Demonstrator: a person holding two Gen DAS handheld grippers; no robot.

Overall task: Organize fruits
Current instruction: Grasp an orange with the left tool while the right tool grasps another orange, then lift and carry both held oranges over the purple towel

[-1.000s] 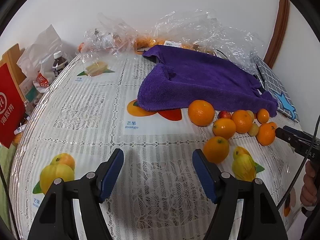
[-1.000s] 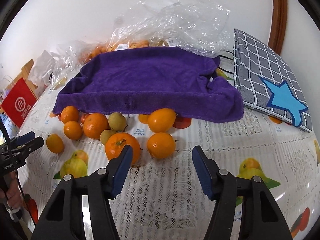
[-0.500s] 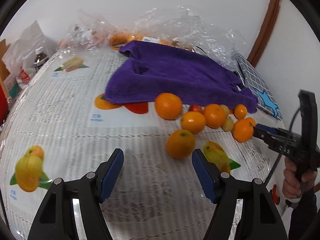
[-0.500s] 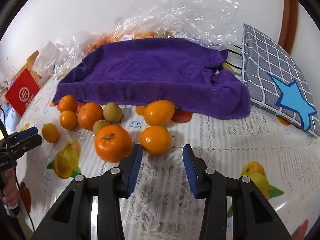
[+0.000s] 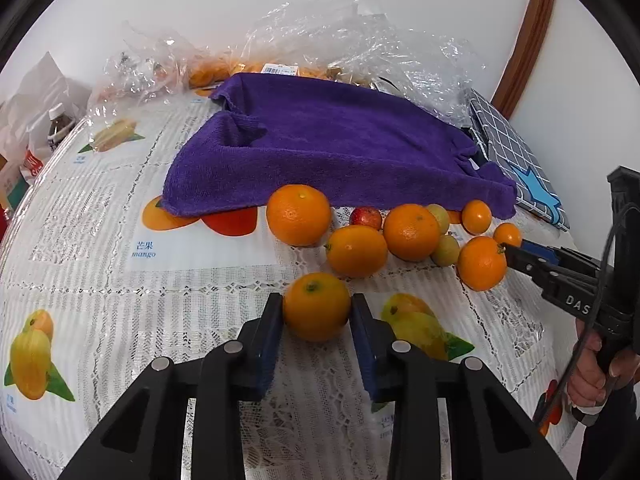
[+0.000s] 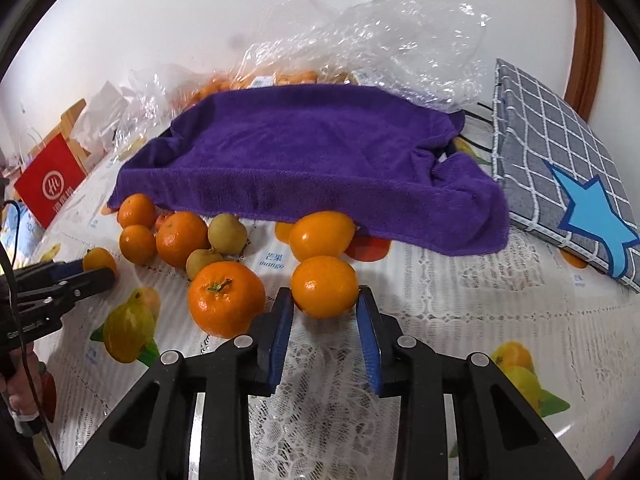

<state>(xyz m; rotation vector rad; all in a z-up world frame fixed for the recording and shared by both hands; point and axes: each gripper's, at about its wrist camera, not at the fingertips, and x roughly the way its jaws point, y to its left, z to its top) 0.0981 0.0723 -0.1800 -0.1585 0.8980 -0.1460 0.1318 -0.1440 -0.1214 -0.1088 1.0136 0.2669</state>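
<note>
Both grippers' jaws closing: left gripper (image 5: 317, 312) on near orange (image 5: 317, 306), right gripper (image 6: 325, 300) on tangerine (image 6: 324, 286). Seat pads at widest girth, then lift straight.

Purple towel (image 6: 304, 160) hides tray; bagged fruit (image 5: 224, 70) indistinct.

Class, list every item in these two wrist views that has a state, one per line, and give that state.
Left gripper: jaws closing, pads against a small orange.
Right gripper: jaws closing, pads against a smooth round orange.
Purple terry towel: draped over something hidden, front edge hanging.
Clear plastic bags: crumpled, oranges inside.
Grey checked cushion with blue star: lying tilted.
</note>
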